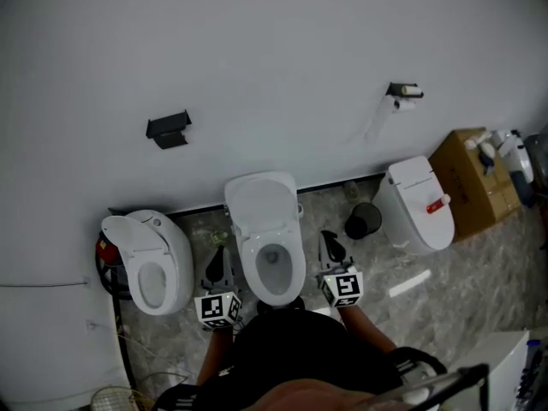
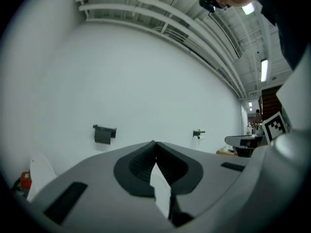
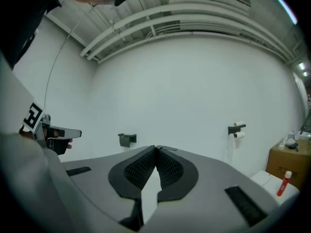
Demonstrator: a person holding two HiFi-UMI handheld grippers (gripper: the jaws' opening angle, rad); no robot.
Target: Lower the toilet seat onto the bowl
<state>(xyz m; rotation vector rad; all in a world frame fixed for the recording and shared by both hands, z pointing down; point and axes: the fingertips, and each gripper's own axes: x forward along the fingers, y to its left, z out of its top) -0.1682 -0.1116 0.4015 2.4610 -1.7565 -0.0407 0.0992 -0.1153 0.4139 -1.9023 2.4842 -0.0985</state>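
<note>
**A:** What does the head view give, from the left?

**B:** Three toilets stand along a white wall (image 1: 274, 50). The left toilet (image 1: 175, 268) is open. Next comes the left gripper (image 1: 217, 253), then the middle bowl (image 1: 272, 293), then the right gripper (image 1: 326, 236). So the bowl sits between the two grippers, and neither touches it. Its lid (image 1: 262, 205) is tipped back against the wall. I cannot tell whether the seat is up with the lid or flat on the rim.

**A:** And further right?

**B:** There is a black bin (image 1: 364, 221) on the floor, then a shut toilet (image 1: 418, 202), then a box (image 1: 473, 182).

**A:** Do the gripper views show the bowl?

**B:** No. Both look level at the wall and the ceiling pipes, which the head view lacks. The left gripper view shows a black holder (image 2: 103, 134) and a paper holder (image 2: 198, 133). The right gripper's marker cube (image 2: 275, 124) is at its right edge.

**A:** And the jaws?

**B:** Only these two views show them. The left gripper's (image 2: 154, 142) jaws are tip to tip with nothing between them. The right gripper's (image 3: 156, 148) jaws are also pressed together and empty.

**A:** What else is in the right gripper view?

**B:** The left gripper (image 3: 57, 135) is at its left edge. Then come the black holder (image 3: 127, 139), the paper holder (image 3: 236, 128) with a hanging strip, and the box (image 3: 287, 165).
</note>
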